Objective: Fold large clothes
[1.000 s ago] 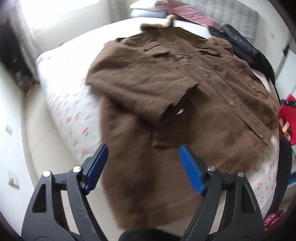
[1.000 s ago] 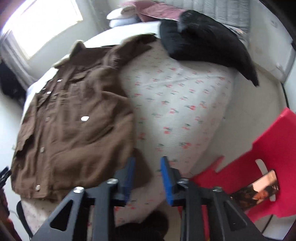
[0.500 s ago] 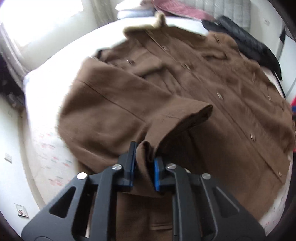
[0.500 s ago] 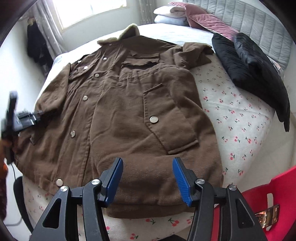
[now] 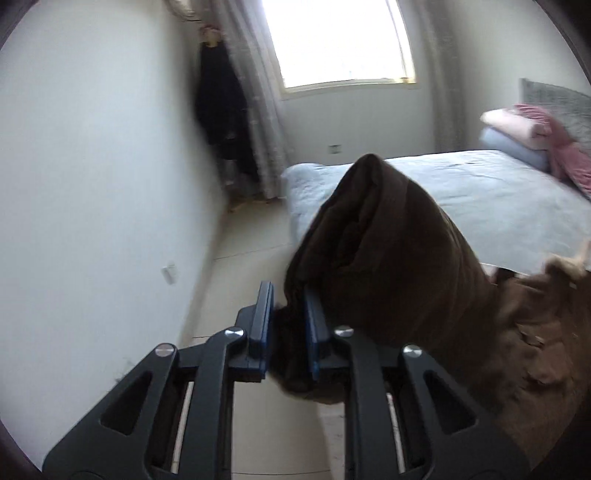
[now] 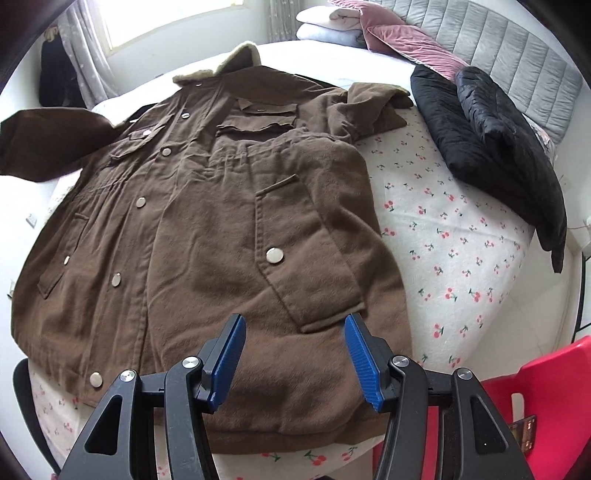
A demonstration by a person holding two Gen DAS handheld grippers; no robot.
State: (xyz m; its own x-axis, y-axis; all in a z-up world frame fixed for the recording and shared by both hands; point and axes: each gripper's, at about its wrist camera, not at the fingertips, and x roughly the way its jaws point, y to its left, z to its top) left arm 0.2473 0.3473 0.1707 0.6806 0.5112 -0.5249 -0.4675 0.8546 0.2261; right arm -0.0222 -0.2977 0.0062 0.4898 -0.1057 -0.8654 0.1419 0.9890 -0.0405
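Note:
A large brown coat (image 6: 207, 229) with metal snaps and a pale fur collar lies front-up on the bed. Its right side is folded over the middle. My left gripper (image 5: 288, 325) is shut on the cuff of the coat's left sleeve (image 5: 384, 251) and holds it up off the bed. That raised sleeve also shows in the right wrist view (image 6: 51, 144) at the far left. My right gripper (image 6: 295, 358) is open and empty, just above the coat's bottom hem.
The bed (image 6: 450, 236) has a cherry-print sheet. A black padded jacket (image 6: 491, 147) lies at its right. Pillows and a pink blanket (image 6: 373, 29) sit by the grey headboard. A red plastic chair (image 6: 535, 406) stands at lower right. A white wall (image 5: 92, 184) is left.
My left gripper has lifted the sleeve cuff off the coat and swung out to the left, now facing the wall and window. My right gripper has moved slightly closer to the hem, still open.

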